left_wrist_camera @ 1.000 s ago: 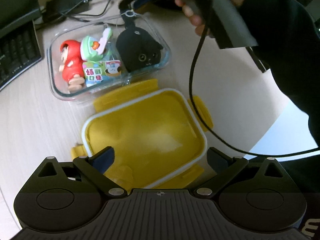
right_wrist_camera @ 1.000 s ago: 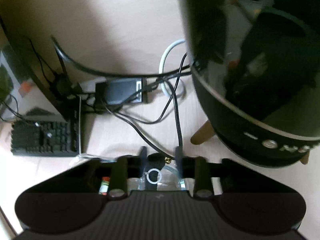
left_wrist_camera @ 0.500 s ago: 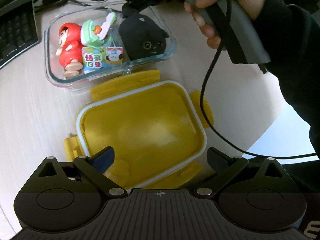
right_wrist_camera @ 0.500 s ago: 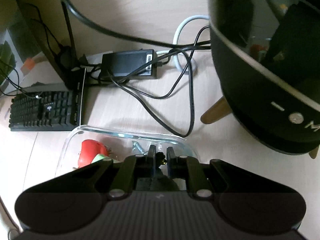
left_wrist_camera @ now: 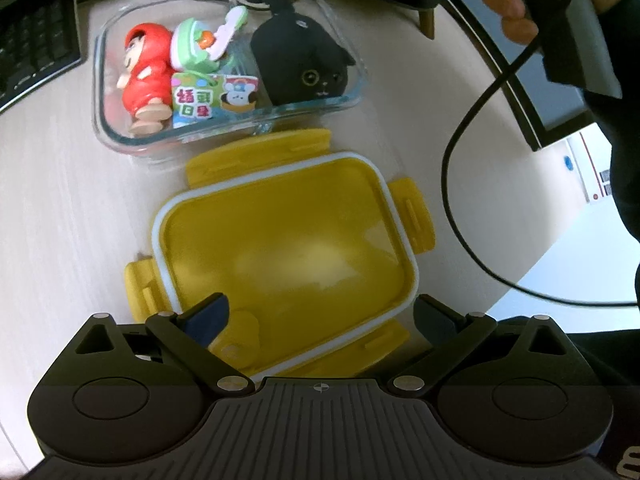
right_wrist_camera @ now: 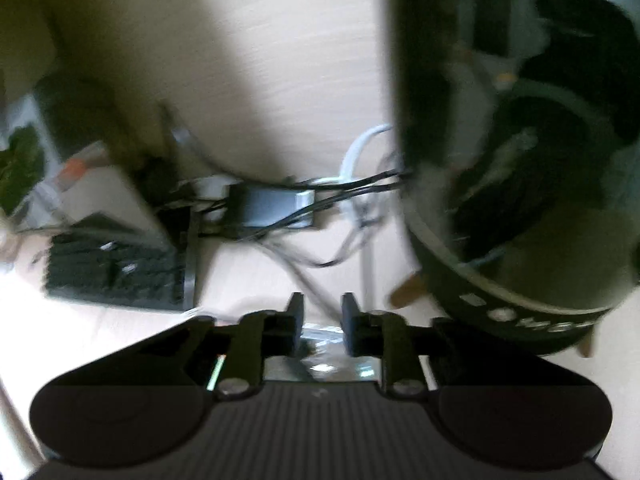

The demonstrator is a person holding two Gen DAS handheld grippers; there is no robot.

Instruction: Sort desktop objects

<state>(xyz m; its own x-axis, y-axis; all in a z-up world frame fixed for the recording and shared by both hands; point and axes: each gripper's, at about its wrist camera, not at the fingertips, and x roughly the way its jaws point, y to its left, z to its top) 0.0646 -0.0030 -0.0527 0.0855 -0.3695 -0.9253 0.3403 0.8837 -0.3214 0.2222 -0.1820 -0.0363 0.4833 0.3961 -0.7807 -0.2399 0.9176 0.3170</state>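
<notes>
In the left wrist view a clear glass box (left_wrist_camera: 344, 100) holds a red figure toy (left_wrist_camera: 146, 68), a green toy (left_wrist_camera: 192, 50), a colourful card pack (left_wrist_camera: 212, 96) and a black cat plush (left_wrist_camera: 300, 60). A yellow lid (left_wrist_camera: 288, 248) lies upside down in front of it. My left gripper (left_wrist_camera: 316, 316) is open and empty, low over the lid's near edge. My right gripper (right_wrist_camera: 322, 320) is open by a narrow gap and empty, raised above the box's far rim (right_wrist_camera: 320, 334). The hand holding it (left_wrist_camera: 504, 12) shows at the upper right of the left wrist view.
A black keyboard (left_wrist_camera: 32, 36) lies left of the box. A black round appliance on wooden legs (right_wrist_camera: 512, 200) stands at the back right. A power adapter (right_wrist_camera: 272, 208) with tangled cables lies behind the box. The table's right edge (left_wrist_camera: 568, 248) is near the lid.
My right gripper closed on the black plush's loop, then let go, opened slightly and rose away. The plush now lies in the glass box. The left gripper drew slightly nearer.
</notes>
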